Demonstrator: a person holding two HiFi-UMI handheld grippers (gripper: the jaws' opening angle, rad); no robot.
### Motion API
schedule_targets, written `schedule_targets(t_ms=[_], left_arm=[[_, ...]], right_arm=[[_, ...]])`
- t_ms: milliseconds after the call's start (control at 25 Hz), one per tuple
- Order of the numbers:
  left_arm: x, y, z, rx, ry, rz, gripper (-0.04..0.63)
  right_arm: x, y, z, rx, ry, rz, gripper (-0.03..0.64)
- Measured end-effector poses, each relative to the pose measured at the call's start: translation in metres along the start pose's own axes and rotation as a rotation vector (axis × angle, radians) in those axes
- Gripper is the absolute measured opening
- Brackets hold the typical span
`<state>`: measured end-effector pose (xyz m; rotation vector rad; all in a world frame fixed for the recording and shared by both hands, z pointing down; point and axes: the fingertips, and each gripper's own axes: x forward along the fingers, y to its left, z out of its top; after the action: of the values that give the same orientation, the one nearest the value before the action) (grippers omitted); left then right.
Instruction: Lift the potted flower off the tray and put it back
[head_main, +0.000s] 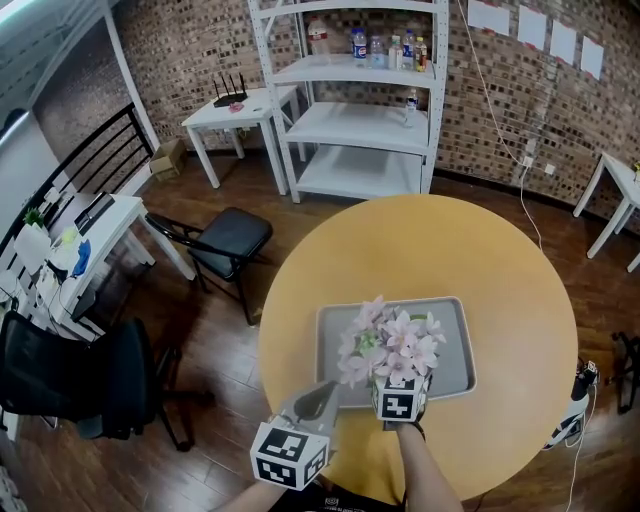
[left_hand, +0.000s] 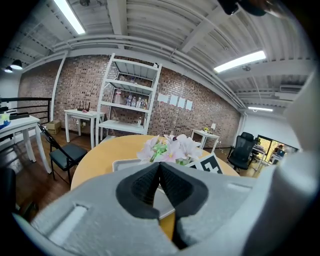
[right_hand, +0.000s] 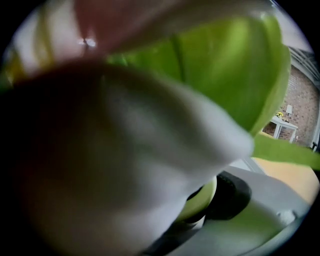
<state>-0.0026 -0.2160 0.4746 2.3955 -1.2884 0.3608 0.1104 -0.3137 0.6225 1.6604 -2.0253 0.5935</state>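
Observation:
A potted flower (head_main: 392, 345) with pale pink blooms stands over the near edge of the grey tray (head_main: 455, 350) on the round yellow table (head_main: 500, 260). My right gripper (head_main: 402, 395) reaches in under the blooms from the near side. In the right gripper view, petals and green leaves fill the picture, and the light green pot (right_hand: 202, 202) sits against a black pad (right_hand: 235, 195). I cannot tell whether the pot rests on the tray. My left gripper (head_main: 328, 393) hovers at the tray's near left corner, shut and empty; its view shows the flower (left_hand: 167, 148) and tray (left_hand: 125, 164) ahead.
A black folding chair (head_main: 225, 240) stands left of the table and a black office chair (head_main: 70, 380) further left. A white shelf unit (head_main: 360, 120) with bottles lines the brick wall behind. Small white tables (head_main: 235, 115) stand at the sides.

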Motion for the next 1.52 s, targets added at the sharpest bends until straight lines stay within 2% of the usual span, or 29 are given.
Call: schedule_targets(t_ms=[280,680,880,1080,1240,1360,1520], left_arm=[[-0.003,0.000,-0.004,0.000,0.003,-0.007,0.003],[-0.014,-0.015,-0.005,0.021,0.002,-0.058,0.003],[-0.025,-0.027,-0.009,0.031,-0.006,-0.099,0.003],[-0.040,-0.039,-0.015,0.038,-0.017,-0.136,0.003],[-0.056,-0.046,-0.020,0.041,-0.025,-0.158,0.003],[-0.066,-0.050,-0.025,0.040,-0.032,-0.173,0.003],[-0.079,-0.058,-0.030,0.052,-0.045,-0.194,0.003]], right_arm=[[-0.007,0.003,-0.007,0.018,0.009,0.033,0.543],[-0.060,0.010,-0.010,0.037,-0.045,0.012,0.541],[-0.102,0.009,-0.008,0.059,-0.104,-0.046,0.427],[-0.150,0.017,-0.004,0.035,-0.159,-0.093,0.298],[-0.191,0.030,0.006,0.025,-0.219,-0.118,0.231],[-0.218,0.041,0.009,0.016,-0.257,-0.139,0.156],[-0.249,0.058,0.009,0.016,-0.299,-0.149,0.096]])
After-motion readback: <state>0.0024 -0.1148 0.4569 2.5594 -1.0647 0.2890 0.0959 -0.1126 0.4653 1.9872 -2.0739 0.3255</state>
